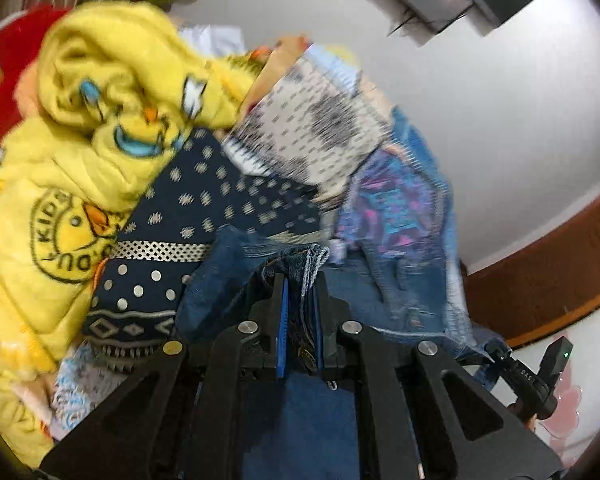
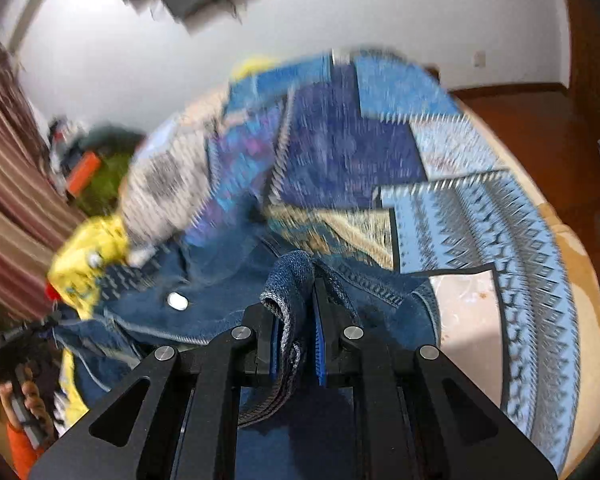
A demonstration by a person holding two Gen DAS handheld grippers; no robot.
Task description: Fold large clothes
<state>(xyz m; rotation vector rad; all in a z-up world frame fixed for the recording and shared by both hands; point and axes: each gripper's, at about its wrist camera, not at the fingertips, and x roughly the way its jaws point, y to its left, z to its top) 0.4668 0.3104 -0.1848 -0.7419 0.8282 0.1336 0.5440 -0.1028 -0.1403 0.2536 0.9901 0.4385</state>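
Denim garment (image 1: 236, 280), motion-blurred, bunches inside both clamped tongs (image 1: 300, 292), edges cropped.

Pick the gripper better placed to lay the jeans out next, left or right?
Right, tentatively. Both grip the jeans, but the right gripper faces bare patterned bedspread, while the left gripper faces the clothes pile.

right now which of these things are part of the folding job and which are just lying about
In the job:
- denim garment
- left gripper, clamped on its edge
- right gripper, clamped on its edge

Lying about:
- yellow duck blanket
- navy dotted cloth
- blue patterned bedcover
- striped curtain
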